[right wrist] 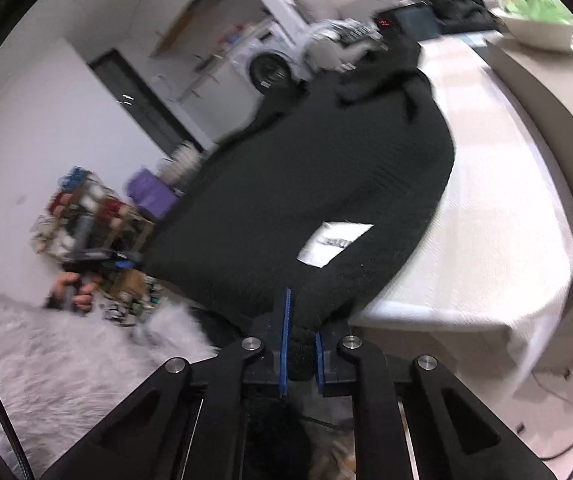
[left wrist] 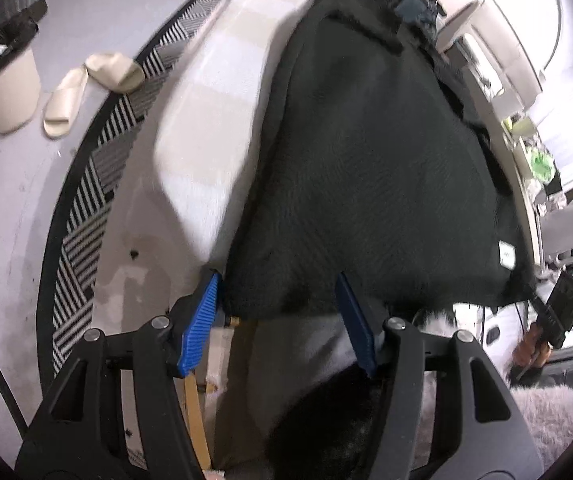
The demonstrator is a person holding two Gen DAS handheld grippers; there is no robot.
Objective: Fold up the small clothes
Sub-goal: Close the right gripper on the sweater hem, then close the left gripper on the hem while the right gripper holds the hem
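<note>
Garment: we see a dark knitted sweater (left wrist: 366,168) with a fine ribbed weave and a white label (right wrist: 332,243) near its hem; it lies spread on the desk, its near edge lifted toward us.
Desk: a pale cloth in faint cream and white checks (left wrist: 222,120) covers it, and the cloth hangs over the near corner in the right wrist view.
Room: grey floor, a black-and-white striped rug (left wrist: 86,216), a pair of cream slippers (left wrist: 86,84), a pale bin (left wrist: 2,88); in the right wrist view a washing machine (right wrist: 270,68) stands by the far wall, with fluffy grey fabric (right wrist: 58,360) close by.
Left gripper (left wrist: 278,316): we see its blue ridged jaws standing partly open, the sweater's hem lying between them; whether the pads touch the cloth we cannot tell.
Right gripper (right wrist: 300,344): its jaws are closed tight on a bunched fold of the sweater's near edge.
</note>
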